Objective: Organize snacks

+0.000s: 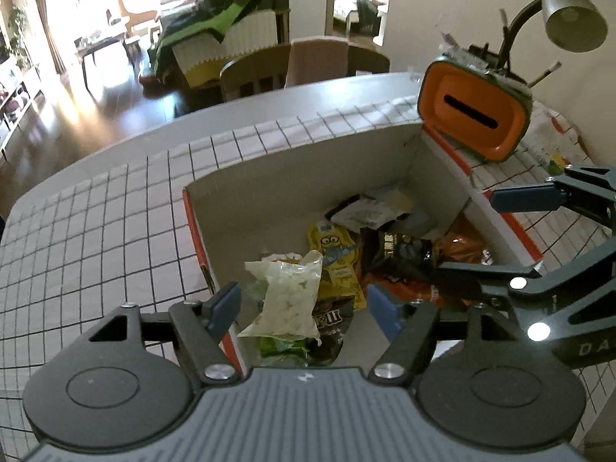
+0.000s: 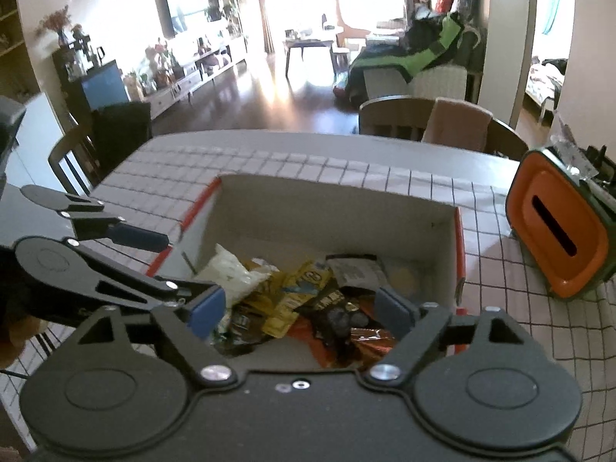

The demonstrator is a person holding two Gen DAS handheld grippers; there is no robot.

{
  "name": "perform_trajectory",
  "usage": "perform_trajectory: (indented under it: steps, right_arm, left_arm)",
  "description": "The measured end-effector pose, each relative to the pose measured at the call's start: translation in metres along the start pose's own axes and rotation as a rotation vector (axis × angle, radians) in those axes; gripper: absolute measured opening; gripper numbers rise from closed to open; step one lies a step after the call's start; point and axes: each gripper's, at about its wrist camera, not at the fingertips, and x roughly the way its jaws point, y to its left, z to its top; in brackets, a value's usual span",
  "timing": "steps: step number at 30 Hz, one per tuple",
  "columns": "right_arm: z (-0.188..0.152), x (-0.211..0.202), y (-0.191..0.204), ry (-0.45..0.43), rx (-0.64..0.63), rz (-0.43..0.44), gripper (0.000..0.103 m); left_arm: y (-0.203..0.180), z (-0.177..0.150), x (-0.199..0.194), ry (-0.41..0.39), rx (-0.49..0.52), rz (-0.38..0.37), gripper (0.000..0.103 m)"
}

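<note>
An open cardboard box (image 1: 308,177) (image 2: 331,211) with white walls and orange-red edges stands on the checked tablecloth (image 1: 96,231). Several snack packets lie in it: a clear bag of white sweets (image 1: 288,296) (image 2: 227,273), a yellow cartoon packet (image 1: 338,258) (image 2: 304,285), a black packet (image 1: 404,254) (image 2: 338,312) and an orange one (image 1: 462,246). My left gripper (image 1: 304,302) (image 2: 179,265) hangs open over the box's near left side, above the sweets bag without touching it. My right gripper (image 2: 300,308) (image 1: 469,233) is open above the box's right side, holding nothing.
An orange-fronted container with a dark slot (image 1: 473,115) (image 2: 558,231) stands just right of the box. A grey desk lamp (image 1: 569,15) leans over it. Wooden chairs (image 1: 261,73) (image 2: 404,115) stand at the table's far edge.
</note>
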Motion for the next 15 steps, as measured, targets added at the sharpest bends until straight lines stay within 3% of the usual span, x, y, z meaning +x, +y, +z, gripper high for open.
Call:
perform_trajectory:
  steps: [8,15]
  right_arm:
    - [-0.004,-0.033,0.009,-0.09,0.043,-0.001,0.1]
    - [-0.013,-0.06,0.018,-0.178,0.034,0.006,0.103]
  left_arm:
    - [-0.001,-0.009,-0.032,-0.076,-0.009,-0.001,0.08]
    - [0.002,-0.023,-0.058,-0.126,-0.029,0.0,0.081]
